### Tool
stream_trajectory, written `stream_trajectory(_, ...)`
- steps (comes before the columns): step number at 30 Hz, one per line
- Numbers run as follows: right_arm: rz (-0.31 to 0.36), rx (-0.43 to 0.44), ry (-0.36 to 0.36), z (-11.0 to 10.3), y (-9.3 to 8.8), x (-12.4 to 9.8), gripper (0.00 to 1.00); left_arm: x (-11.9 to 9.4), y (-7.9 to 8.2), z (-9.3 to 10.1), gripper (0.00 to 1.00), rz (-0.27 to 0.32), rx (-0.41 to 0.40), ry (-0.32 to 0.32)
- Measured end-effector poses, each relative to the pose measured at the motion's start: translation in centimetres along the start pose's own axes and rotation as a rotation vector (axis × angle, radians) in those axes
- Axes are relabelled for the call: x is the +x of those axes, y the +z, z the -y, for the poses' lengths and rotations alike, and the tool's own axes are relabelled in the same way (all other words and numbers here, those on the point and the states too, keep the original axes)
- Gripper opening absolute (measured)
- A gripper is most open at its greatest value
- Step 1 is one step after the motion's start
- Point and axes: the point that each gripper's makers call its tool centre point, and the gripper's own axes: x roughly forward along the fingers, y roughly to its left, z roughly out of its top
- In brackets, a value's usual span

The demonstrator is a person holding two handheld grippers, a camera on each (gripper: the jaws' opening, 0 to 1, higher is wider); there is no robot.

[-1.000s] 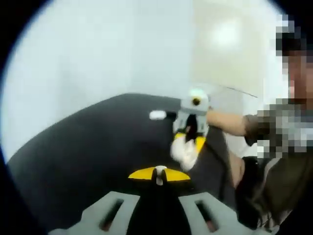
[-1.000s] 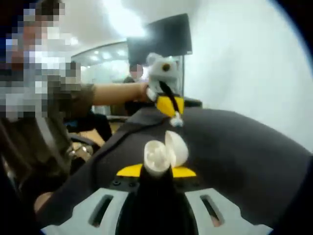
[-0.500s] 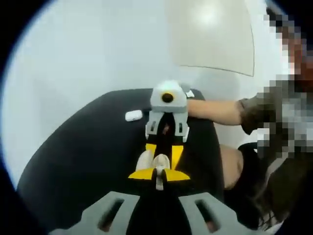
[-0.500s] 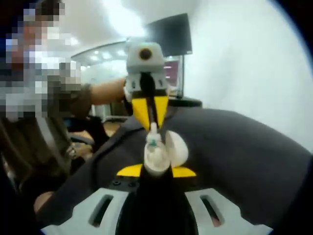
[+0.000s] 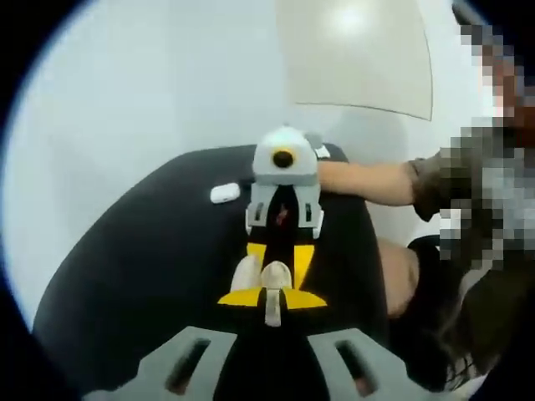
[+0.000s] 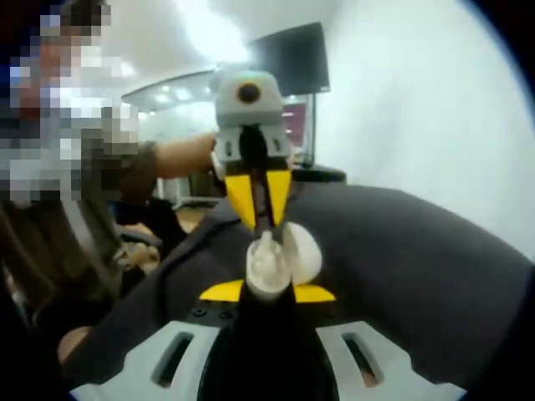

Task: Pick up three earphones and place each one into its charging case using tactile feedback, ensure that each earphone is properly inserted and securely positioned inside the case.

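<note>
In the right gripper view my right gripper [image 6: 267, 292] is shut on an open white charging case [image 6: 266, 269], its lid [image 6: 303, 252] tipped back to the right. My left gripper [image 6: 261, 207], with yellow jaw tips, comes down from above, shut on a white earphone [image 6: 267, 244] whose lower end sits in the case's mouth. In the left gripper view my left gripper [image 5: 272, 296] holds the earphone [image 5: 273, 311] between its shut tips. The right gripper [image 5: 277, 257] faces it head-on with the case [image 5: 247, 272] touching the tips. Both hover over a black table [image 5: 125, 276].
A second white case [image 5: 224, 193] lies on the far part of the black table. The person's forearm [image 5: 368, 182] and body stand along the table's right side. In the right gripper view, a dark monitor [image 6: 288, 57] hangs behind and a white wall rises at right.
The two grippers, apart a second ago, have come together. The earphone has gone from just above the case down into its mouth.
</note>
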Motion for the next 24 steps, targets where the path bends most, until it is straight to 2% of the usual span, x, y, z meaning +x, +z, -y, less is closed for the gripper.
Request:
stream_trajectory(7,-0.001,0.001,0.000,0.0,0.0,-0.1,0.21,-0.9,0.2,-0.8,0.09,0.032,-0.008,0.033)
stream_trajectory(9,-0.001,0.002,0.000,0.0,0.0,-0.1,0.21,-1.2,0.2,-1.3,0.13,0.060,-0.016,0.046)
stream_trajectory(10,-0.002,0.003,0.000,0.0,0.0,-0.1,0.21,-1.3,0.1,-1.5,0.16,0.077,-0.014,0.051)
stream_trajectory(12,-0.002,0.005,-0.001,0.0,0.0,-0.1,0.21,-1.2,-0.1,-2.0,0.33,0.135,-0.022,0.064)
stream_trajectory(13,-0.003,0.007,-0.001,0.0,0.0,-0.1,0.21,-1.0,-0.6,-1.9,0.42,0.155,-0.026,0.052)
stream_trajectory(14,-0.004,0.008,-0.002,0.1,0.0,-0.1,0.21,-0.8,-1.3,-2.0,0.45,0.157,-0.032,0.046)
stream_trajectory(18,-0.008,0.030,-0.006,0.2,-0.1,-0.1,0.21,0.2,-3.1,-2.7,0.44,0.173,0.002,0.058)
stream_trajectory(19,-0.010,0.040,-0.006,0.2,-0.1,-0.1,0.21,0.5,-3.1,-2.5,0.43,0.193,0.010,0.046)
stream_trajectory(20,-0.012,0.052,-0.006,0.2,-0.2,-0.1,0.21,0.8,-2.6,-2.1,0.42,0.250,0.009,0.010)
stream_trajectory(22,-0.015,0.059,-0.006,0.1,-0.2,0.0,0.21,1.1,-1.9,-1.4,0.42,0.316,-0.004,-0.041)
stream_trajectory(24,-0.018,0.060,-0.004,0.1,-0.3,0.0,0.21,1.4,-1.6,-1.3,0.41,0.338,-0.011,-0.059)
